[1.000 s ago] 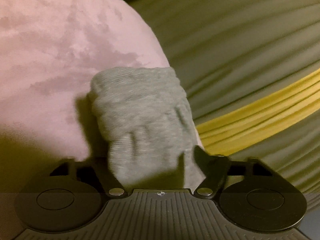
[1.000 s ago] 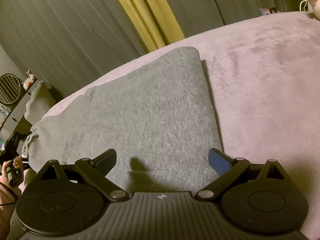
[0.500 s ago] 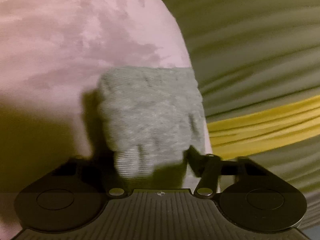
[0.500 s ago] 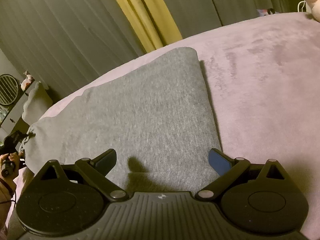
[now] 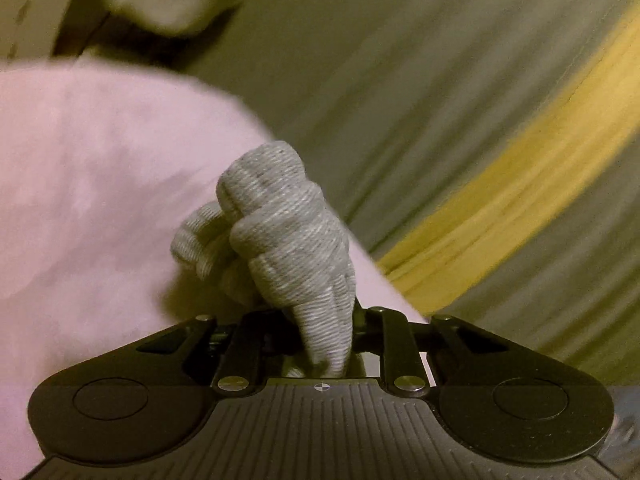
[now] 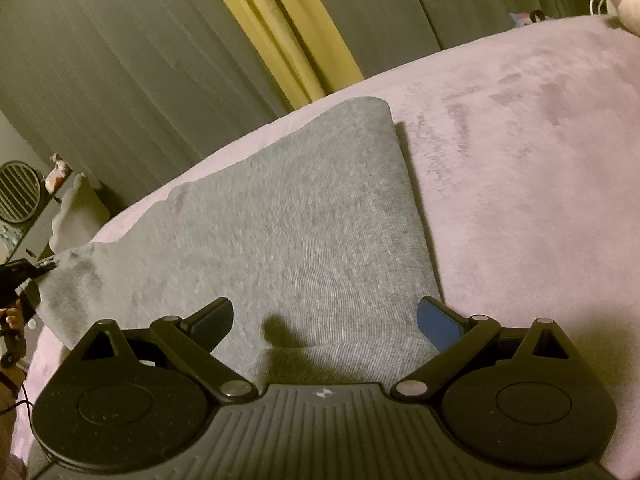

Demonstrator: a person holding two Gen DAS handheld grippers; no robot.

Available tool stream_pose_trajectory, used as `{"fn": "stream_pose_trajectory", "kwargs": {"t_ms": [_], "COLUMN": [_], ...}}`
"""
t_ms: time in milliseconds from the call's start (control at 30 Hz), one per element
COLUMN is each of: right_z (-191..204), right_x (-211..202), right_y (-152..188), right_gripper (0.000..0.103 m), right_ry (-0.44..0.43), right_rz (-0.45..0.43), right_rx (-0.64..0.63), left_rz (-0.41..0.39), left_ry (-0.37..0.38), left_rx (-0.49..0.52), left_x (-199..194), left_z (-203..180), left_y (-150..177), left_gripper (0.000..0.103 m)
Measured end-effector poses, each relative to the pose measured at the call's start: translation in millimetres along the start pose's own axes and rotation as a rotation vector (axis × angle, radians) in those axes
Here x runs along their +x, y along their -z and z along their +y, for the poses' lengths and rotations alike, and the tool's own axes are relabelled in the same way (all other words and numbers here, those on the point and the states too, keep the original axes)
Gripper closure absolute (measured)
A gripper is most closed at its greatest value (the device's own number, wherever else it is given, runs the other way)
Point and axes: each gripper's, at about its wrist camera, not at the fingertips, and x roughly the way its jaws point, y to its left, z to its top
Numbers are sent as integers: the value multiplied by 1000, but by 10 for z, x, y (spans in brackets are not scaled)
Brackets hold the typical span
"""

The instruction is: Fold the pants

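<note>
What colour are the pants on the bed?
Heather grey pants, clearest in the right wrist view.

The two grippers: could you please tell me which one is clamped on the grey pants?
The left gripper: its jaws have just closed and pinch a bunched end of the pants. The right gripper hangs open over them.

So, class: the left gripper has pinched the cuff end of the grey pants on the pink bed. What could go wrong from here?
1. The left gripper, whose jaws have just been closing, holds only a bunched wad of the grey pants, so it may slip out.
2. The right gripper hangs open above the fabric, pinning nothing, so the pants could drag across the pink bed.
</note>
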Motion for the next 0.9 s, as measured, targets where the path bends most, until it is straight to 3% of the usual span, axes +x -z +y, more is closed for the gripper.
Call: {"fn": "stream_pose_trajectory", "kwargs": {"t_ms": [133, 233, 333, 400, 467, 533, 567, 600, 633, 667, 767, 833, 900], "right_z": [-108, -201, -246, -264, -281, -304, -312, -331, -354, -369, -393, -372, -305], "right_x": [-61, -108, -148, -171, -197, -225, -237, -246, -255, -273, -277, -277, -270], "right_y": [-49, -70, -78, -79, -77, -74, -72, -76, -79, -83, -106, -132, -168], "right_gripper": [5, 5, 5, 5, 5, 4, 5, 5, 5, 5, 4, 5, 5], "right_ry": [-49, -78, -85, -95, -109, -120, -123, -128, -135, -145, -183, -220, -251], "right_rz": [-17, -38, -54, -60, -68, -76, -81, -86, -90, -97, -105, -98, -90], "right_rx": [91, 161, 192, 203, 214, 227, 233, 242, 252, 260, 286, 290, 272], "left_rz": [-46, -37, 26, 145, 289, 473, 502, 446, 404, 409, 469, 487, 464], "left_ry": [112, 208, 287, 327, 315, 259, 199, 179, 195, 221, 292, 288, 243], "left_rx": [197, 351, 517, 600, 631, 747, 861, 952, 1007, 1021, 879, 748, 630], "left_x": [-260, -393, -391, -251, -61, 176, 213, 136, 88, 27, -159, -285, -371], "left_z": [-753, -1399, -1970, -2262, -2400, -2472, -2482, -2474, -2455, -2442, -2277, -2050, -1846], "left_y": [169, 545, 1184, 1736, 2268, 2798, 3056, 3178, 3198, 3174, 2893, 2693, 2509], "left_gripper": [81, 81, 78, 70, 52, 51, 50, 49, 39, 26, 14, 7, 7]}}
